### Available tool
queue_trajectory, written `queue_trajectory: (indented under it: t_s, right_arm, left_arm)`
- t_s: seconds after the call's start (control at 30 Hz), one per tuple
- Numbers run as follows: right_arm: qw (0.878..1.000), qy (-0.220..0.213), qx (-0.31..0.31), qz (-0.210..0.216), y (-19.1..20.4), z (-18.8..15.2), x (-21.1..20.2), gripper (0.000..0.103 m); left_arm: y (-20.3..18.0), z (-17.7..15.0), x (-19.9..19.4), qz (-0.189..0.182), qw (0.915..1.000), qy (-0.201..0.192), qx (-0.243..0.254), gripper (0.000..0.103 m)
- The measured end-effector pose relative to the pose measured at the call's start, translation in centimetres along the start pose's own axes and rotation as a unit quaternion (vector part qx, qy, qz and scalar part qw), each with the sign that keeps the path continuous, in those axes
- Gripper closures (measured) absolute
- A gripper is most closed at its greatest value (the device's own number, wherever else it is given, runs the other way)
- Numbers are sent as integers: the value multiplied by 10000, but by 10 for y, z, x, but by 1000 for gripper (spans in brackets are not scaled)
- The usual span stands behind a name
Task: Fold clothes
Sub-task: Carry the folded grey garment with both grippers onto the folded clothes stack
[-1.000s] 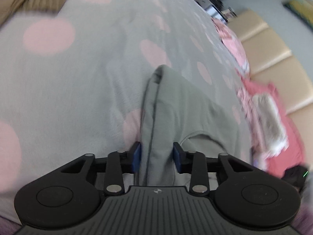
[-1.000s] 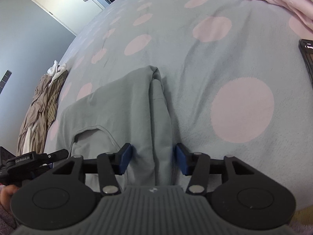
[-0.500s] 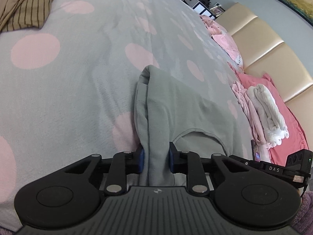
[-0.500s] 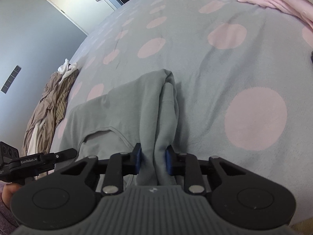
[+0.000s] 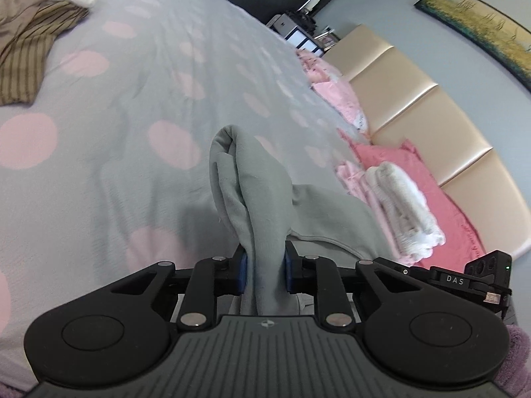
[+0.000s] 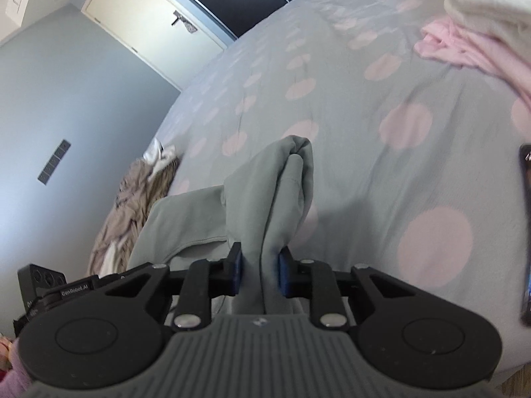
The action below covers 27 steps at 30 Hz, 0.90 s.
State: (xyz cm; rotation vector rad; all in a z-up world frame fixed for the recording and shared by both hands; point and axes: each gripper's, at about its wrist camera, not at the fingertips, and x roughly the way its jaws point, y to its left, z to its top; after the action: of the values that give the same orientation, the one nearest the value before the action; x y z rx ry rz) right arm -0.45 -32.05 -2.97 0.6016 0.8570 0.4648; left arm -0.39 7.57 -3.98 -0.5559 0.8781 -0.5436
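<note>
We see a plain grey-green top (image 5: 262, 199), soft and unpatterned, bunched into a raised vertical fold at each shoulder, its neckline sagging between them above the spotted bedspread (image 5: 116, 152).

I am in a home bedroom: a bed with a grey, pink-dotted cover (image 5: 139, 76), a padded beige headboard (image 5: 408, 99), pink pillows (image 5: 441, 199), a framed painting (image 5: 481, 26) and a door (image 6: 146, 23).

- Open bedspread (image 5: 139, 106) stretches ahead, free to pass.
- Brown striped clothes (image 5: 26, 43) block the far-left corner.
- Pink and white pile (image 5: 395, 199) crowds the headboard (image 5: 431, 106) side.
</note>
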Motion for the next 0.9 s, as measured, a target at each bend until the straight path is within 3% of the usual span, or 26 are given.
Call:
queue_trajectory:
  t_s: [0.27, 0.43, 0.57, 0.7, 0.9]
  right_arm:
    - [9979, -574, -233, -186, -20, 84, -95, 80]
    - [9921, -1093, -226, -578, -49, 139, -170, 80]
    - [9853, -1414, -97, -952, -80, 178, -216, 80]
    - [9816, -1567, 10, -1090, -115, 201, -228, 80]
    - [9763, -1767, 191, -1232, -166, 230, -237, 80]
  left_arm:
    - [-77, 38, 48, -847, 9964, 12, -25, 85]
    - [-147, 59, 111, -1390, 9899, 108, 253, 85]
    - [-193, 70, 166, -1818, 9830, 218, 146, 85]
    - [-226, 75, 225, -2059, 9775, 407, -194, 85]
    - [-256, 68, 290, -2052, 9771, 456, -321, 85]
